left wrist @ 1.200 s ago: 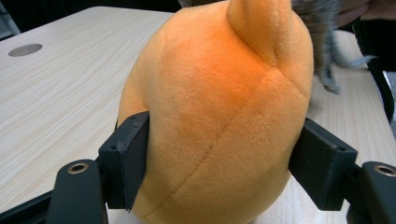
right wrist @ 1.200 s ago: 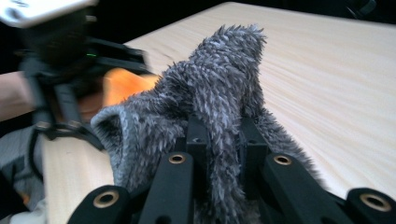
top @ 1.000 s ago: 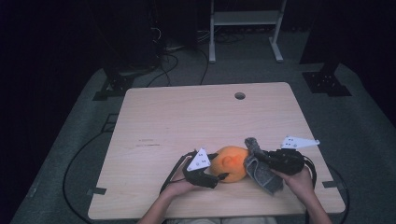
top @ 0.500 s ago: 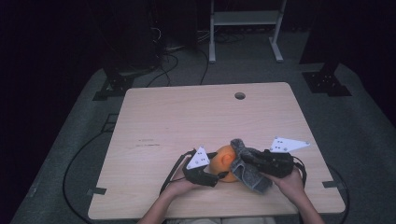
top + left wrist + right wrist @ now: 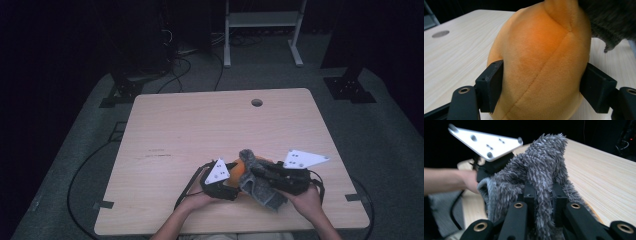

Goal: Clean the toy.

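resting between left tongs (image 5: pixel 541 85): orange plush (image 5: pixel 541 57).

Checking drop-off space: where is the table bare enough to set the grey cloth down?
Bare wood runs from the round hole down to the tools and along the table's left side. The near edge is crowded: orange plush, grey cloth, both hands.

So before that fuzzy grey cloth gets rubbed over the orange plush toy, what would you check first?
1. Left gripper clamps the orange plush toy on both sides: ok.
2. Right gripper shut on the grey cloth: ok.
3. Cloth reaches the toy: ok, it drapes over the toy's top edge.
4. Toy rests on the table: cannot tell.
5. Bare table around the work: ok.
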{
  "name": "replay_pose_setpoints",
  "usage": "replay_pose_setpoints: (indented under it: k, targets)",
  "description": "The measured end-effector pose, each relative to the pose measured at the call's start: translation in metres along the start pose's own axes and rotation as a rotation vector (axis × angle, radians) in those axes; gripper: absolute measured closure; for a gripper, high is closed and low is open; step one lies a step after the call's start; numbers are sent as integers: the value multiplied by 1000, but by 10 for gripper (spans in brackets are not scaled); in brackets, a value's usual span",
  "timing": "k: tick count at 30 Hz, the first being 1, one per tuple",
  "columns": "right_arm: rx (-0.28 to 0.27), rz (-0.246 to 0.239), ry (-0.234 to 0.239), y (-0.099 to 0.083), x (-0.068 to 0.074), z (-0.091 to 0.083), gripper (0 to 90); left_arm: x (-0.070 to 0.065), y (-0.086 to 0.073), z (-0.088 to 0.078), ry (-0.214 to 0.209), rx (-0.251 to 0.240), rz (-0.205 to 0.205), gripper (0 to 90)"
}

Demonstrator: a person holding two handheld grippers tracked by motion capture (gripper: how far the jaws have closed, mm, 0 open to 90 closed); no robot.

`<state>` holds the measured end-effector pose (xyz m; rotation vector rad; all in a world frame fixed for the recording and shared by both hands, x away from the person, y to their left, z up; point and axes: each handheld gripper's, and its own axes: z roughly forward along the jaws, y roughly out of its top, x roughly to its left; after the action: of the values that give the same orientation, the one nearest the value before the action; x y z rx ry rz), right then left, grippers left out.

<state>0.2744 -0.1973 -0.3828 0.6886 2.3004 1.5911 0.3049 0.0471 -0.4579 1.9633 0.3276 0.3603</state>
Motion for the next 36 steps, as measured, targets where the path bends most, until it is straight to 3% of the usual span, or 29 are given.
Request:
replay_pose_setpoints:
  k: [5,8,10,13,16,19,20,22,23,25,26,27,28,29,36]
  targets:
    - [30,-4,-31,-8,-13,5,782,2,0,-1,-18,0,-26,298]
    - [43,71,-88,-21,-34,-10,781,1,1,-1,-19,4,-17,295]
    - [36,119,-57,-27,-41,-12,780,1,1,0,-22,-6,5,261]
    - [46,112,-50,-28,-40,-11,778,2,2,0,-21,-7,21,165]
    - [52,100,-49,-28,-38,-11,778,4,1,-1,-25,-5,29,127]
    - [55,96,-49,-28,-38,-11,778,7,-1,0,-44,-5,16,88]
    - [56,87,-48,-28,-37,-12,777,8,-4,6,-61,19,-12,68]
    - [57,89,-48,-28,-36,-12,777,3,-3,10,-35,40,28,61]
    - [56,85,-50,-27,-34,-11,777,1,-1,9,-26,49,40,73]
    - [55,80,-49,-25,-33,-11,776,0,2,6,-5,45,53,221]
    - [48,74,-49,-23,-31,-12,776,0,5,3,6,34,58,221]
    - [19,69,-39,-17,-29,-14,775,-1,15,-4,10,41,68,295]
    - [19,69,-39,-17,-29,-14,775,-1,15,-4,10,41,68,304]
    - [-1,63,-31,-13,-30,-17,775,-2,25,-13,4,41,66,312]
    - [-12,138,-18,-22,-41,-14,776,-2,40,-30,-11,39,92,317]
